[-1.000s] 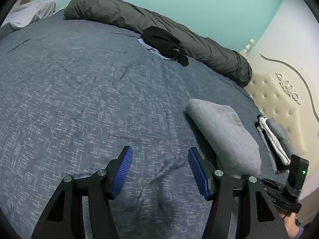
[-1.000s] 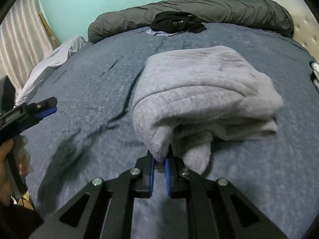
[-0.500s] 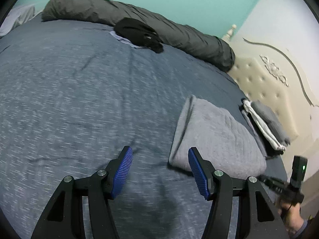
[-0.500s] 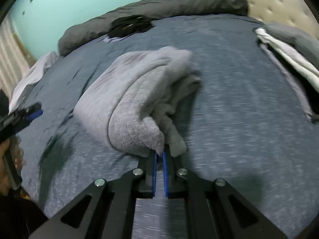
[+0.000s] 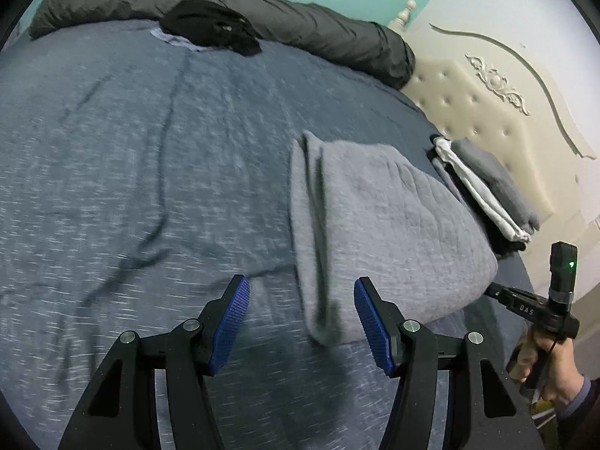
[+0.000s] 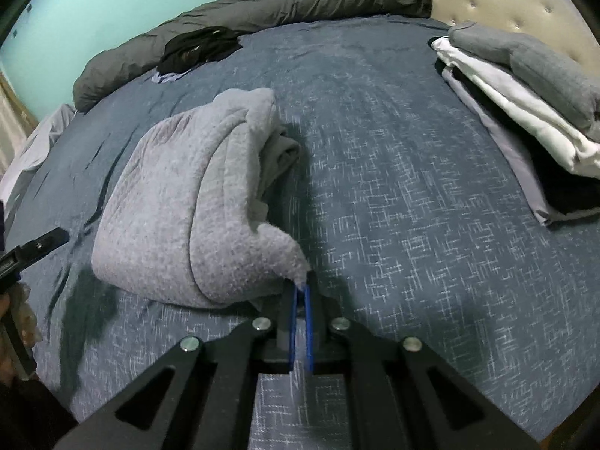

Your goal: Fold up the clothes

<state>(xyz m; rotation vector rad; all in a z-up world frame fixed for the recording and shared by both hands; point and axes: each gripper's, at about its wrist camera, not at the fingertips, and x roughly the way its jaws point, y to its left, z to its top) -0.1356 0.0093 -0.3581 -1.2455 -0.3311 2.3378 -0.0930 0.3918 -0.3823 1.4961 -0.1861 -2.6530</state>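
We see the folded grey fleece garment lying on the blue-grey bedspread, just ahead and to the left of our right gripper. That gripper's blue pads are drawn nearly together and pinch the garment's near corner, which stands up in a small peak right at the fingertips. From our left gripper, the same garment sits directly ahead and a little right, its long folded edge running away from the tool. The left gripper's jaws are spread wide with nothing between them, hovering over the bedspread just short of the garment's near end.

Further out, to the right of the right gripper, a stack of folded clothes rests near the tufted cream headboard, well apart from the fleece. Far ahead, a crumpled black garment lies against a rolled dark grey duvet along the far edge of the bed. In the left wrist view, a hand grips the right tool's handle at the lower right.
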